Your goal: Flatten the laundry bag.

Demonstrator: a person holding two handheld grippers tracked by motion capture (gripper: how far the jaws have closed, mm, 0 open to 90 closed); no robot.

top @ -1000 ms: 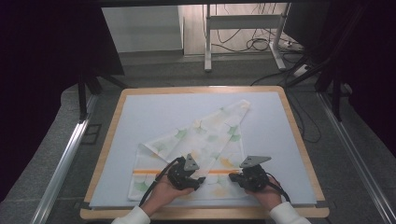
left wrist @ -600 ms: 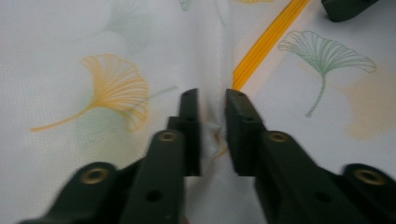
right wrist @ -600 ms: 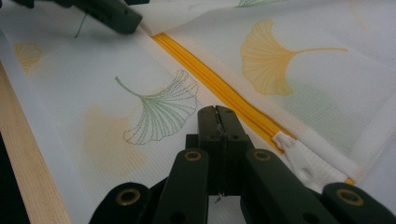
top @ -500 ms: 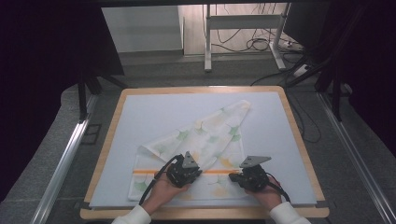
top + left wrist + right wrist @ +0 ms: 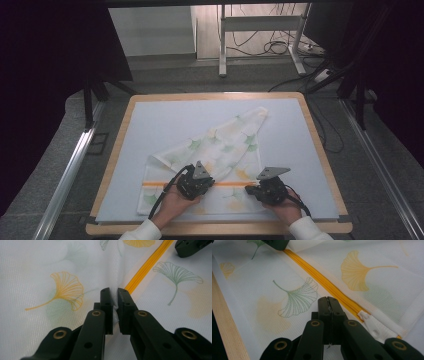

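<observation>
— Where's the mesh bag [image 5: 210, 165]?

— On the white mat [image 5: 150, 125], near the front edge. The left gripper [image 5: 113, 305] has just been closing and pinches a fold beside the yellow zipper [image 5: 142, 268].

— And the right gripper [image 5: 328, 305]?

— Jaws pressed together, probably nipping the mesh near the zipper pull [image 5: 370, 323].

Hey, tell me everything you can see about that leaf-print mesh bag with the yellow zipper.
The mesh bag is white, fine-woven fabric printed with yellow and green ginkgo leaves. It lies on the pale blue mat, its upper layer folded into a triangle pointing to the far right. A yellow zipper runs across its near part, ending at a white pull. The left gripper has just been closing and pinches a raised fold beside the zipper. The right gripper is shut, resting on the fabric near the pull.
</observation>
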